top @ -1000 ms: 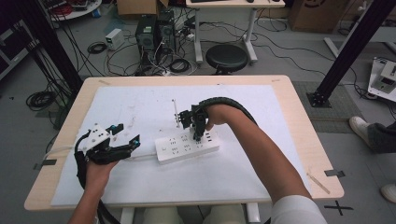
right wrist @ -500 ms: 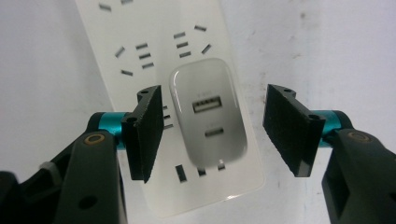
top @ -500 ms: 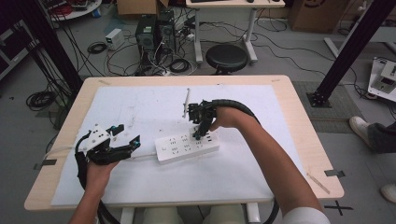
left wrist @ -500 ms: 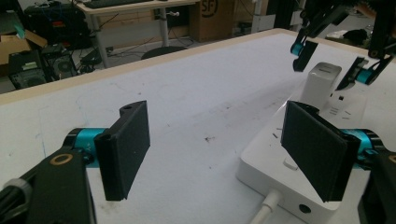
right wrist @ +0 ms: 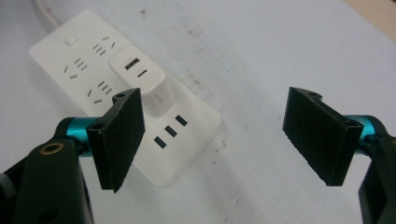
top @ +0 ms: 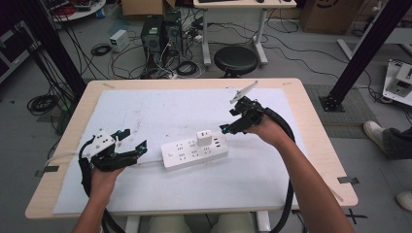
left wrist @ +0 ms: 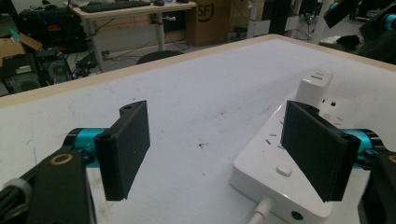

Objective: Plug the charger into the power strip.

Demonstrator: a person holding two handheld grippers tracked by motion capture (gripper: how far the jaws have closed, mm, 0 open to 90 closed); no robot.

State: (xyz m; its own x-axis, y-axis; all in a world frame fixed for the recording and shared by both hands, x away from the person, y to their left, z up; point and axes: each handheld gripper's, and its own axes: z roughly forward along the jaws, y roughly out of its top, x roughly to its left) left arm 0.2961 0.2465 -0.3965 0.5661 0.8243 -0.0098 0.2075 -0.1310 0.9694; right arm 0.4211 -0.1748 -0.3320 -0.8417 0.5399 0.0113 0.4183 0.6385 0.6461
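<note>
A white power strip [top: 187,154] lies on the white mat, with a white charger [top: 204,137] plugged upright into it. My right gripper [top: 228,120] hovers just right of the charger; its jaws have just been opening and stand open with nothing between them. In the right gripper view the charger [right wrist: 140,74] and the strip [right wrist: 88,51] lie behind the left jaw of that gripper [right wrist: 219,135]. My left gripper [top: 136,139] is open at the strip's cable end. In the left gripper view the strip [left wrist: 261,163] sits by the right jaw of this gripper [left wrist: 219,149], touching no pad.
The white mat [top: 160,111] covers most of the wooden table [top: 316,126]. The strip's white cord [top: 148,162] runs left under my left hand. Behind the table stand a black stool [top: 236,59], computer cases and floor cables. A person's shoe [top: 374,130] is at the right.
My right gripper has let go of the charger, opened, and drawn back up and to the right. The charger stays plugged in the strip. My left gripper has not moved.
</note>
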